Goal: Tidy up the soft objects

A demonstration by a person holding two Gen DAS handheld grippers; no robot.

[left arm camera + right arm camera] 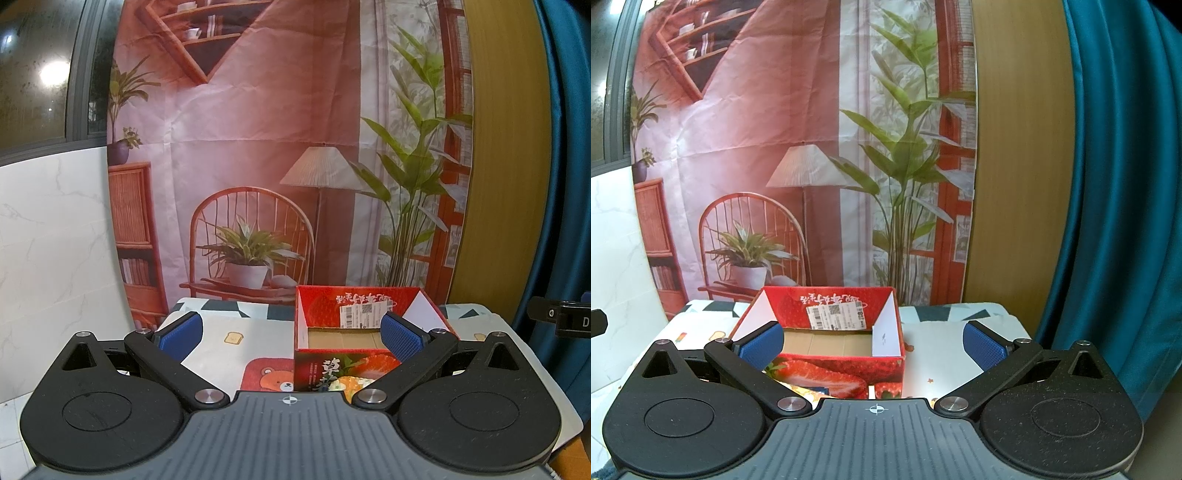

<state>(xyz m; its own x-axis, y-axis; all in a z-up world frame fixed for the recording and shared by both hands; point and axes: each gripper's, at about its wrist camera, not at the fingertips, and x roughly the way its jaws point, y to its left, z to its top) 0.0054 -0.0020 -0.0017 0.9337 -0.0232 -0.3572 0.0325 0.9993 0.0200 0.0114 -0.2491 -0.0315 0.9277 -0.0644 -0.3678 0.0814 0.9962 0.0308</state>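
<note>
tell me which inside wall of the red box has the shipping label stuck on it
The far wall of the red strawberry box, where the white barcode label sits on red print; the two side walls are plain white.

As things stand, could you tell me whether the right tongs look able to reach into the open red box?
Probably yes. The right tongs are open and face the red box, which stands just ahead with its top open. Nothing lies between them, and only its bare cardboard floor shows.
</note>
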